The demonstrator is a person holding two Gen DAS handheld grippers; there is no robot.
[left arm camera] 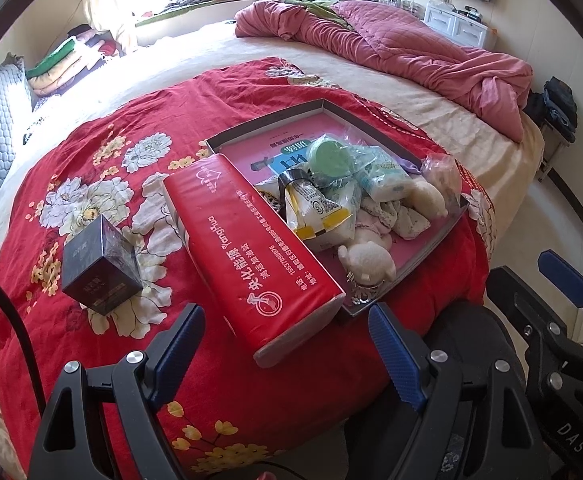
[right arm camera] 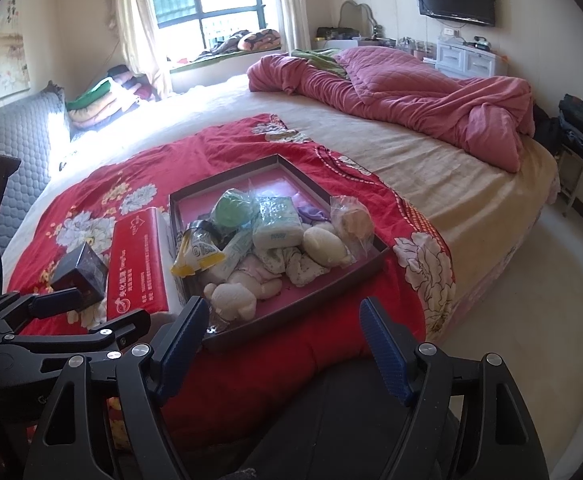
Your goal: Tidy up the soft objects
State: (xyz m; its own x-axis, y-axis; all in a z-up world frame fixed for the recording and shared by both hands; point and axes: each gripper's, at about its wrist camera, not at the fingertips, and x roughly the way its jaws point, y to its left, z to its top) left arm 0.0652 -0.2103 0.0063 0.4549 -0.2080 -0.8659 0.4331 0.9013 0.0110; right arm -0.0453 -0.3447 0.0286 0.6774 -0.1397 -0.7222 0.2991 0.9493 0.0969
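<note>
A shallow dark tray with a pink floor (left arm camera: 431,254) (right arm camera: 343,270) lies on a red floral blanket (left arm camera: 103,216) (right arm camera: 331,332) on the bed. It holds several soft things: a white plush toy (left arm camera: 367,260) (right arm camera: 231,300), baby clothes (right arm camera: 291,266), a tissue pack (right arm camera: 277,230), a green round item in plastic (left arm camera: 329,156) (right arm camera: 230,209), a yellow-white pouch (left arm camera: 315,210) (right arm camera: 197,258). A red tissue pack (left arm camera: 251,248) (right arm camera: 137,268) lies left of the tray. My left gripper (left arm camera: 287,344) is open and empty, just before the red pack. My right gripper (right arm camera: 283,344) is open and empty, before the tray.
A dark cube box (left arm camera: 101,270) (right arm camera: 81,274) sits on the blanket left of the red pack. A crumpled pink quilt (left arm camera: 411,48) (right arm camera: 411,92) lies at the far side of the bed. The bed's edge and floor (right arm camera: 531,300) are to the right.
</note>
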